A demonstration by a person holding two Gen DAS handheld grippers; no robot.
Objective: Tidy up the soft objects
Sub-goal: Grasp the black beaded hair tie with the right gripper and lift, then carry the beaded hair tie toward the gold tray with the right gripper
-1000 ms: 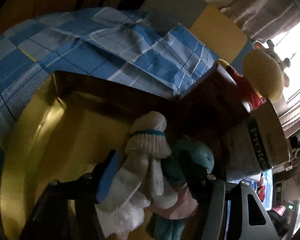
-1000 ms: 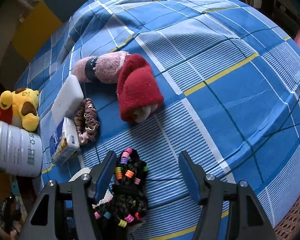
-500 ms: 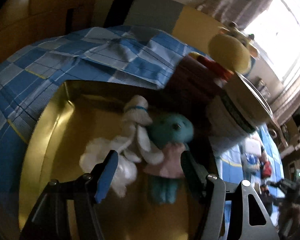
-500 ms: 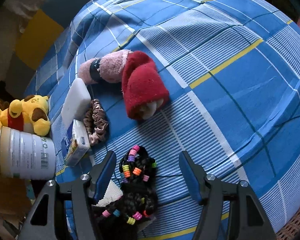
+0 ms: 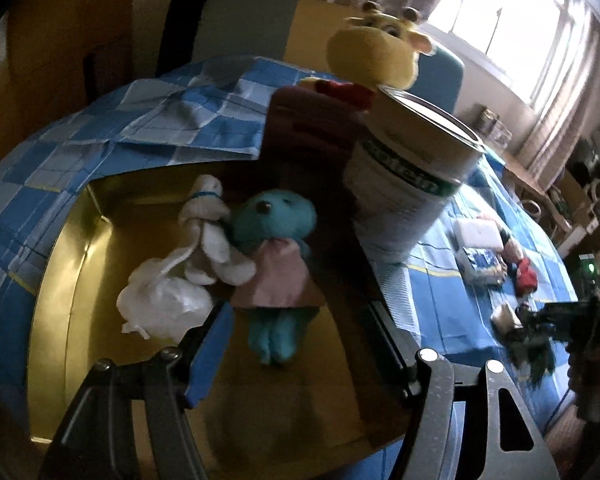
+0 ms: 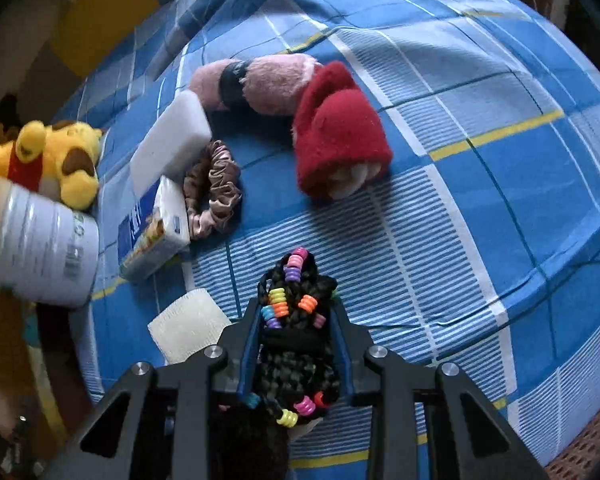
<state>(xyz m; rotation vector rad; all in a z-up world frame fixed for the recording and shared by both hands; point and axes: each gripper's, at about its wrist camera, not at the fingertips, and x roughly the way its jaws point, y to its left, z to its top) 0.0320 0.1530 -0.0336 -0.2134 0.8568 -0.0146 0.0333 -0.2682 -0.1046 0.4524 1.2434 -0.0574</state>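
Braids [image 6: 296, 320] of black hair strung with bright beads lie on the blue checked bedspread [image 6: 480, 208], pinched between the right gripper [image 6: 294, 344]. Left gripper [image 5: 300, 344] hangs spread wide over the gold box [image 5: 72, 280] holding a teal plush [image 5: 276, 240].

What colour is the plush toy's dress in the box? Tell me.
Pink, on the teal plush toy; clearest in the left wrist view.

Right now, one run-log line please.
left hand-held gripper: open, over gold box | right hand-held gripper: shut on beaded braids | teal plush: boxed
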